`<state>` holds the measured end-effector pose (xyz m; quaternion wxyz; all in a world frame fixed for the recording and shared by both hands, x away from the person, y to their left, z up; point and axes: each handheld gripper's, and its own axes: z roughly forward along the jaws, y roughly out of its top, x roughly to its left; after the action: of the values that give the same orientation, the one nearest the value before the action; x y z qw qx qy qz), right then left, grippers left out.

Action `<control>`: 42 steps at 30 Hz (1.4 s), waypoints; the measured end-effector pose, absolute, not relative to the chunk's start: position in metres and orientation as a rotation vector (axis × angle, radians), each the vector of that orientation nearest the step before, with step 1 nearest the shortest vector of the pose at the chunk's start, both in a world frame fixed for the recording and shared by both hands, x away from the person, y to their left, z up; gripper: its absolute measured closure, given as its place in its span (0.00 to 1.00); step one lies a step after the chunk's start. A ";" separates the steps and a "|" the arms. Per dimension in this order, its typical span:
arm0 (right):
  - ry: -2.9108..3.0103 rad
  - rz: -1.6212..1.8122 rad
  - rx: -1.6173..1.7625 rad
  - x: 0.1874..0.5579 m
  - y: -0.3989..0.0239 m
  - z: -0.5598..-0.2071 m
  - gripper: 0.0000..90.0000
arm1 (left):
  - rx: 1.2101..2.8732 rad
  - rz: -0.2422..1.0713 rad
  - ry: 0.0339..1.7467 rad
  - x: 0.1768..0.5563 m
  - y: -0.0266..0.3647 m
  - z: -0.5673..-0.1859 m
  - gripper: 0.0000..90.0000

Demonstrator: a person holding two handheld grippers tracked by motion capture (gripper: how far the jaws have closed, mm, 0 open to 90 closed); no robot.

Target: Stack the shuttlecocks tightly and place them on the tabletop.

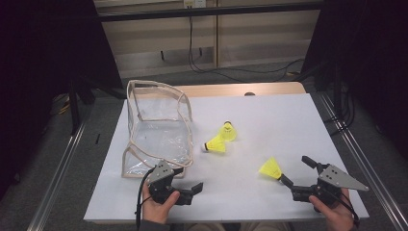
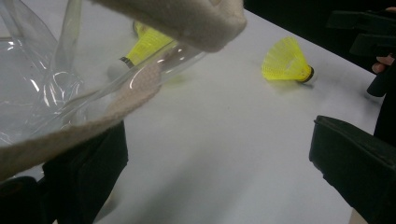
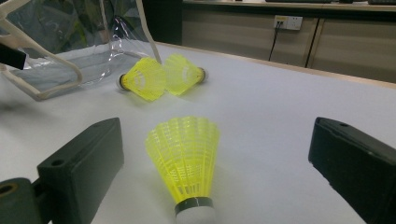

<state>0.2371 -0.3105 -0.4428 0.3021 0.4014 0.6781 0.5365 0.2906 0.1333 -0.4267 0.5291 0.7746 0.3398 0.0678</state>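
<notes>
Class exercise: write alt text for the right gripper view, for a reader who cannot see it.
A yellow shuttlecock lies on the white table between the right gripper's open black jaws, cork end nearest. Two more shuttlecocks lie beyond, beside a clear bag.

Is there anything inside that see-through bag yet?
The clear bag looks empty: through its walls the high view shows just the white table cover. All three yellow shuttlecocks lie outside it: two beside it, one by the right gripper. Glare hides its lower corners.

1. The shuttlecocks (image 1: 271, 169) are bright yellow, with black bands and white tips.
2. The bag (image 1: 156, 127) is clear, with cream trim.
3. The tabletop (image 1: 269, 120) is white.
4. Both claws are black.
</notes>
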 end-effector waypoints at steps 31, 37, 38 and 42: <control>1.803 1.421 1.058 0.239 -0.310 -0.442 0.03 | 1.857 0.153 0.812 0.293 0.158 -0.428 0.05; 1.803 1.423 1.052 0.240 -0.309 -0.442 0.03 | 1.853 0.163 0.829 0.293 0.163 -0.429 0.05; 1.803 1.423 1.052 0.240 -0.309 -0.442 0.03 | 1.846 0.161 0.831 0.293 0.164 -0.429 0.05; 1.806 1.425 1.051 0.241 -0.309 -0.441 0.04 | 1.845 0.172 0.842 0.294 0.170 -0.428 0.05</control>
<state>0.2405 -0.3092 -0.4414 0.3015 0.3962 0.6809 0.5371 0.2936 0.1696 -0.4282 0.5252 0.7714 0.3519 0.0719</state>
